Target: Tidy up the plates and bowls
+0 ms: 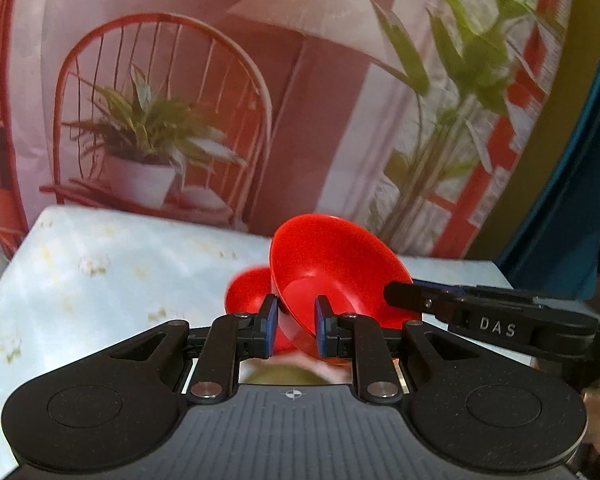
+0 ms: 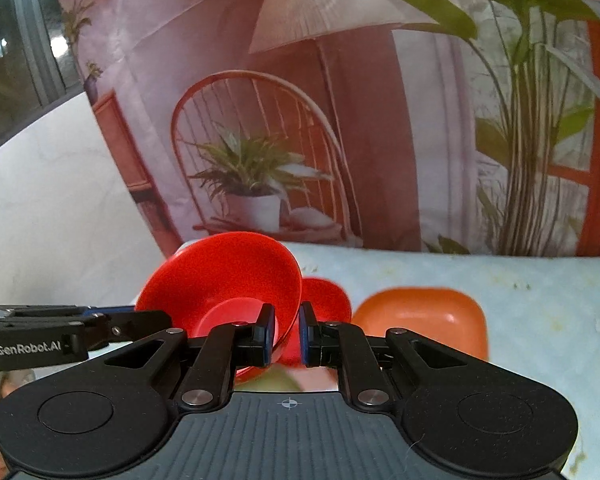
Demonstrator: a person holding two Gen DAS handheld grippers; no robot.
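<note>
Fingers of the left gripper (image 1: pixel 296 326) stand a little apart with the near rim of a tilted red bowl (image 1: pixel 332 268) between the blue pads; whether they bite on the wall or merely straddle it I cannot tell. The right gripper (image 2: pixel 287 334) shows the same: pads close either side of that bowl's rim (image 2: pixel 228 276), contact uncertain. So the bowl hangs lifted between both tools, mouth tipped toward the cameras. Just beyond the fingertips sits a second red bowl (image 2: pixel 324 296) on the pale floral tablecloth (image 1: pixel 100 264), and to the right of the right fingers lies an orange squarish plate (image 2: pixel 420 320).

Judging from this, the step is nesting the held bowl into the one behind. Level it first, keep both grips even so it cannot twist, centre it over the lower bowl, then lower gently before releasing.
</note>
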